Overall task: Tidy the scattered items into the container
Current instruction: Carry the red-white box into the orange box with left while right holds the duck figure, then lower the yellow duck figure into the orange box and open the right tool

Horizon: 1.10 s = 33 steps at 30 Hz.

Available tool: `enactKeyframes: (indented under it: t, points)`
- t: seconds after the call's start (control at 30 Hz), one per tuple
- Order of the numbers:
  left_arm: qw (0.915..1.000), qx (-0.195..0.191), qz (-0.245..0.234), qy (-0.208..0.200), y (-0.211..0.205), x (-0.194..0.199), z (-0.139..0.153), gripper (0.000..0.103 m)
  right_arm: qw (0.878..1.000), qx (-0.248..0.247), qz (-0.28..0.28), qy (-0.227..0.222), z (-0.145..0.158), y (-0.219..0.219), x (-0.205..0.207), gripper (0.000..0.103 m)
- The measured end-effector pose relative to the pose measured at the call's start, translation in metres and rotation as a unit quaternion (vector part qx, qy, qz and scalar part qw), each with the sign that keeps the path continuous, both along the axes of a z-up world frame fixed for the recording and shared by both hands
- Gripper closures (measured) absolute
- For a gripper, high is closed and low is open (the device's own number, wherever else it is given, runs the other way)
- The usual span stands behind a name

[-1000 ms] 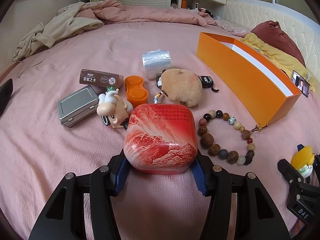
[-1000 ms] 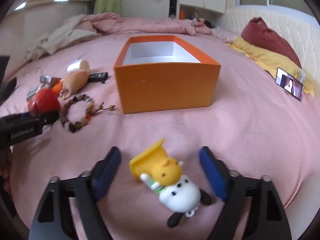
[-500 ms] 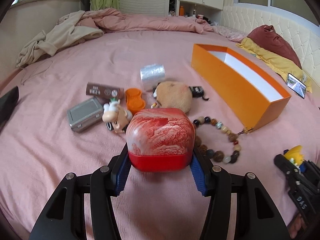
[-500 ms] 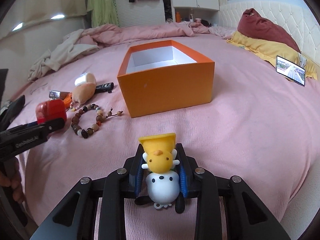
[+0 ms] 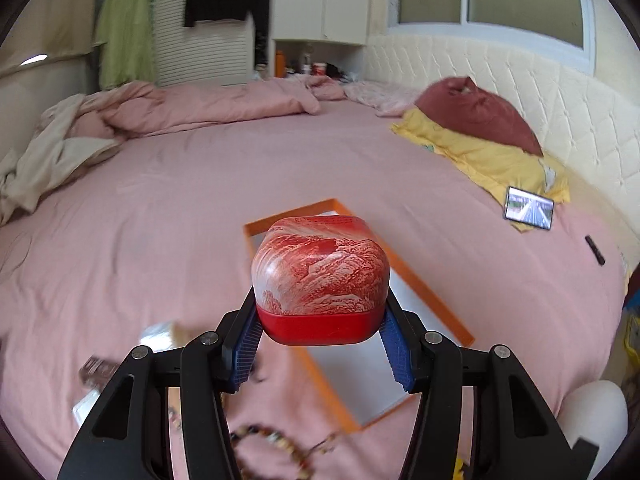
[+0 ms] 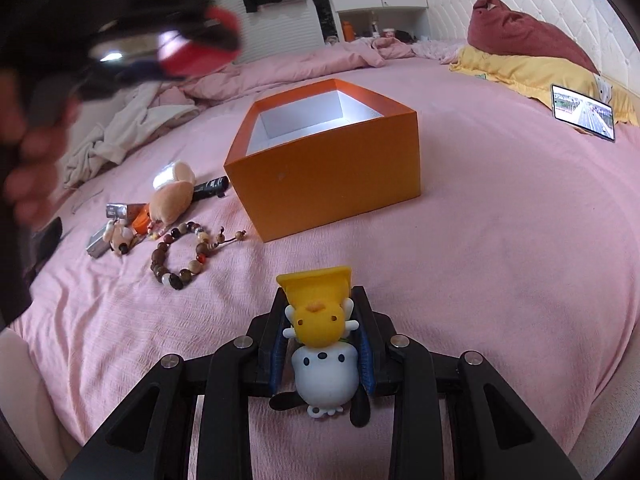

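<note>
Left gripper [image 5: 320, 344]: red tin [image 5: 320, 280] is being clamped, frame centre, above orange box [image 5: 424, 288].
Right gripper [image 6: 322, 354]: toy figure [image 6: 320, 344] is being pinched, lower centre.
Hidden: box interior is being partly covered; the lower-left items are being blurred.

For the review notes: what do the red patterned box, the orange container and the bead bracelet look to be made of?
Red patterned box: probably a tin or hard plastic, glossy; light glints off its printed lid and plain red base.
Orange container: likely cardboard, matte; thin straight walls, sharp folded corners, white lining.
Bead bracelet: mostly wood or seed beads, a few stone-like; mixed brown, cream and dark rounds on a cord.
</note>
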<state>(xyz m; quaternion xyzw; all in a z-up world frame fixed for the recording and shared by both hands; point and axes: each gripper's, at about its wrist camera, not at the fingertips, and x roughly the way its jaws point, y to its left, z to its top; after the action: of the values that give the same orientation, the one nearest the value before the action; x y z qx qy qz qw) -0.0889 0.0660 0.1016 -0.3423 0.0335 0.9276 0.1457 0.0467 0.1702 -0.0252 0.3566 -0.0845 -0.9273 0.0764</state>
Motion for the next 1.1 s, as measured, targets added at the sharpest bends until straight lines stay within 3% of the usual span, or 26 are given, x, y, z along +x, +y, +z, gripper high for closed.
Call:
enactKeyframes:
  t: [0.17,0.3,0.33,0.5,0.63,0.73,0.77,0.8,0.87,0.93,1.03,1.1]
  points:
    - [0.9975,-0.026,0.021,-0.063,0.027,-0.029,-0.025,0.047,1.0,-0.008,0.001,-0.002,0.0,0.002,0.0,0.075]
    - [0.9984,-0.026,0.032,-0.039,0.016,-0.016,-0.025,0.046,1.0,-0.009,0.001,-0.002,0.0,0.003,0.0,0.075]
    - [0.9984,-0.024,0.036,-0.036,0.01,-0.012,-0.025,0.041,1.0,-0.009,0.0,-0.002,0.0,0.003,0.0,0.075]
    - [0.996,0.003,0.083,-0.032,-0.048,0.017,-0.033,0.039,1.0,-0.006,0.001,-0.001,0.0,0.003,0.0,0.075]
    - [0.9844,0.022,0.163,-0.064,-0.105,0.062,-0.07,0.027,1.0,-0.005,0.002,-0.001,0.0,0.003,0.0,0.075]
    - [0.9691,0.038,0.226,-0.091,-0.139,0.101,-0.116,0.027,1.0,0.001,0.003,0.002,0.001,0.002,0.001,0.075]
    - [0.9702,0.048,0.224,-0.078,-0.146,0.114,-0.13,0.027,1.0,-0.001,0.003,0.003,0.002,0.003,0.001,0.075]
    - [0.9734,0.038,0.223,-0.04,-0.141,0.123,-0.132,0.027,1.0,-0.003,0.004,0.004,0.004,0.003,0.001,0.075]
    - [0.9714,-0.038,0.23,-0.046,-0.121,0.115,-0.131,0.016,1.0,-0.005,0.005,0.007,0.007,0.004,0.003,0.075]
    - [0.9675,-0.073,0.238,-0.043,-0.114,0.11,-0.132,0.009,1.0,-0.005,0.005,0.012,0.011,0.005,0.004,0.075]
    - [0.9679,-0.02,0.245,-0.051,-0.128,0.112,-0.133,0.008,1.0,0.001,0.009,0.026,0.021,0.003,0.007,0.075]
    - [0.9683,-0.027,0.243,-0.049,-0.126,0.112,-0.133,0.008,0.999,0.0,0.014,0.039,0.029,0.003,0.01,0.075]
